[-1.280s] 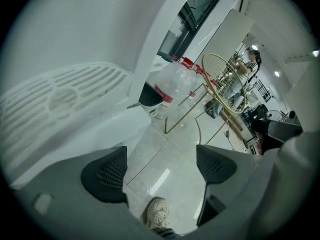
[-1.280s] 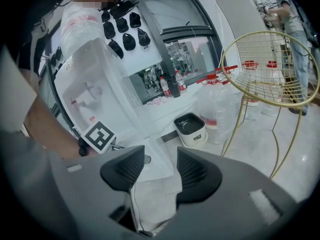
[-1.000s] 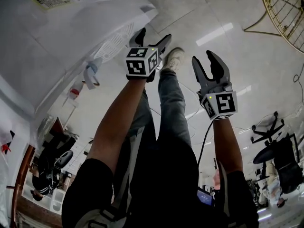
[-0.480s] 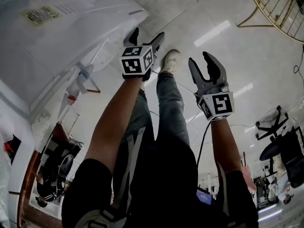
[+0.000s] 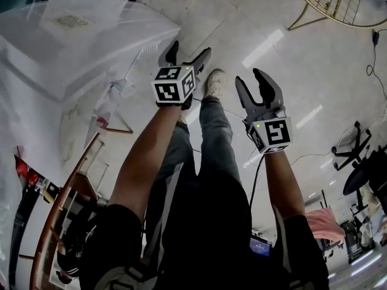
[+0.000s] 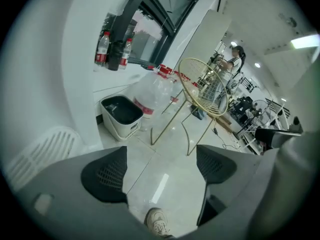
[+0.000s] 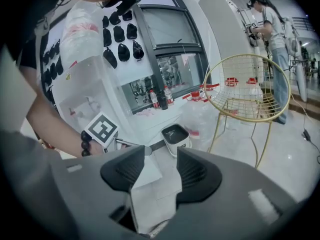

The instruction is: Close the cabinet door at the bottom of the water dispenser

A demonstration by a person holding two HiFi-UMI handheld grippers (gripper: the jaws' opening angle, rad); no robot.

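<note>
Head view: the white plastic water dispenser [image 5: 78, 47] stands left of the left tongs [image 5: 188, 50], the nearer pair; its bottom door is indistinct. Left gripper view: jaws wide, empty. Right gripper view: right tongs [image 7: 161, 159] half-open, empty.

— Where's the water dispenser [image 5: 72, 53]?
— Left of the left tool [image 5: 188, 50]. The right tool [image 5: 251, 80] is beside it, with the person's shoe [image 5: 216, 82] on the floor [image 5: 302, 71] between them.
— And the wire chair [image 5: 344, 5]?
— Far right, beyond both tools.
</note>
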